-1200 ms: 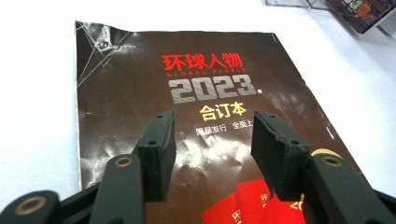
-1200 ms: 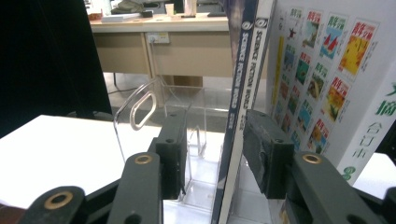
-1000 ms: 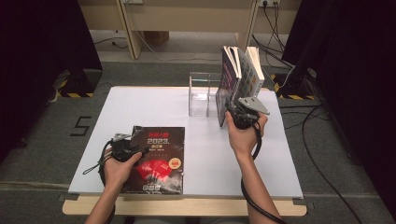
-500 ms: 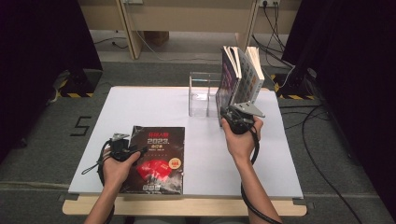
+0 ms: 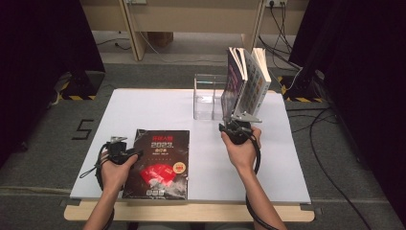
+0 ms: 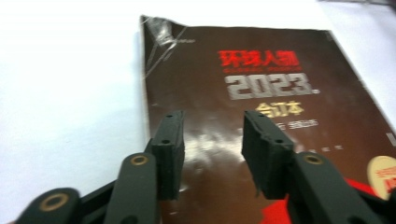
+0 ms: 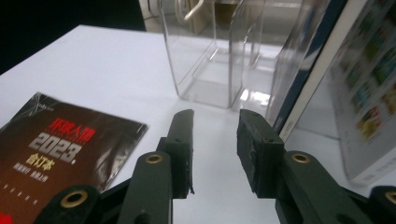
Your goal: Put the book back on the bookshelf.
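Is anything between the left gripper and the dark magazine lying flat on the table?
Nothing visible. The left gripper hangs right over the magazine near its spine edge. Its jaws have just been closing, with only cover showing in the gap between them; whether the pads touch it I cannot tell.

you are in a lab-style recording room, not a home. black curtains (image 5: 43, 72) close off both sides, and grey carpet (image 5: 48, 158) covers the floor with a taped number five (image 5: 82, 129) and yellow-black hazard strips (image 5: 76, 97). loose cables (image 5: 330, 158) run to wall sockets (image 5: 275, 3), and your plain white worktop (image 5: 158, 108) stands alone in the middle.
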